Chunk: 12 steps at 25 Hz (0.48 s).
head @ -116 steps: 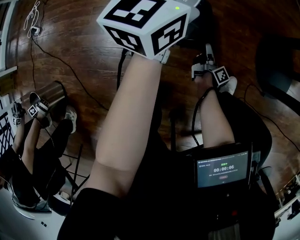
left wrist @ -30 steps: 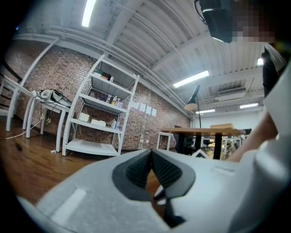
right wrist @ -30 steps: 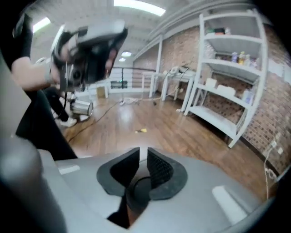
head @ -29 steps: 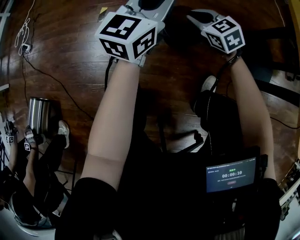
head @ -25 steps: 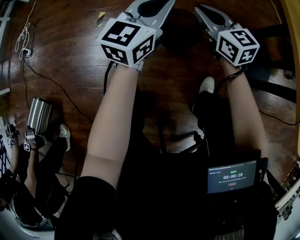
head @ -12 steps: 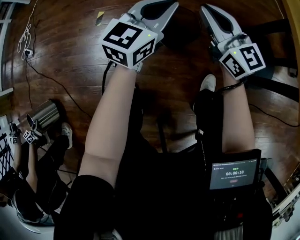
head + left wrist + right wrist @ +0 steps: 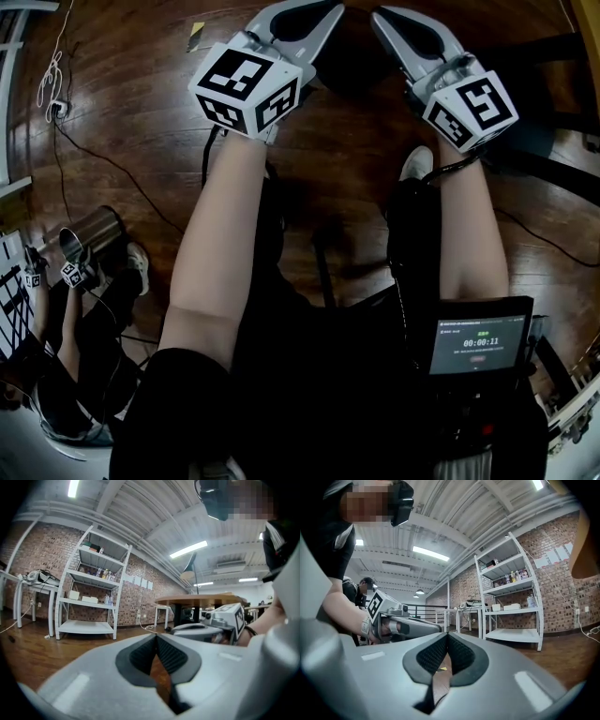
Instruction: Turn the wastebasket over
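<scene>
In the head view my left gripper (image 7: 328, 9) and right gripper (image 7: 380, 17) are held out level over the wooden floor, tips angled toward each other. Both are shut with nothing between the pads, as the left gripper view (image 7: 156, 635) and the right gripper view (image 7: 447, 633) show. Each gripper view also catches the other gripper (image 7: 187, 628) (image 7: 412, 627). A steel wastebasket (image 7: 94, 228) leans on the floor at the far left, beside another person's small grippers (image 7: 70, 272). A dark round patch (image 7: 349, 52) lies between my grippers; I cannot tell what it is.
Cables (image 7: 103, 155) run across the floor at the left. A dark chair base (image 7: 548, 103) stands at the right. White shelving (image 7: 91, 595) stands against a brick wall, with a round table (image 7: 201, 601) nearby. A timer screen (image 7: 478, 347) hangs at my waist.
The steel wastebasket at the left went from upright to leaning in the other person's grippers. My right gripper swung its tip in toward the left one; the left sank slightly.
</scene>
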Tool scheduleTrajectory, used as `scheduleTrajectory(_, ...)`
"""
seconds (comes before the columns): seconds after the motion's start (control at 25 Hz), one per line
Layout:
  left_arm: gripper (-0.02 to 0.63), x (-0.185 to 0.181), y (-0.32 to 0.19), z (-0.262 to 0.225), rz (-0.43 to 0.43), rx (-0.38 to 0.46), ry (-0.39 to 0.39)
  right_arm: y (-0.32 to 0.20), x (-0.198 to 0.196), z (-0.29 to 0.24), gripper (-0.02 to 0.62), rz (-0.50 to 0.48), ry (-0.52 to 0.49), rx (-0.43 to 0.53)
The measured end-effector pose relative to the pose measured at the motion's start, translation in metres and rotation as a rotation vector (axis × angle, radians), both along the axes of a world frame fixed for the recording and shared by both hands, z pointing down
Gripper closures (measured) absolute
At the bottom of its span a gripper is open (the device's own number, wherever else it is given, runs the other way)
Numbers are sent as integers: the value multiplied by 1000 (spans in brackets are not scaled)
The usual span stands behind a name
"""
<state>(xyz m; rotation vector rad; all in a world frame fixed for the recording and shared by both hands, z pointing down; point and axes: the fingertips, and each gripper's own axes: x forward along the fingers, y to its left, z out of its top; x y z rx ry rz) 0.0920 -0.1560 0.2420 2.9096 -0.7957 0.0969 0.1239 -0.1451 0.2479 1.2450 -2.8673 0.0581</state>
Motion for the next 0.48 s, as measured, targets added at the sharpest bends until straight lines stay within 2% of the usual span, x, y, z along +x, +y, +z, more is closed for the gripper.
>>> scheduleTrajectory(0.48, 603, -7, 2, 7, 9, 3, -17, -1, -20, 5, 584, -25, -15, -11)
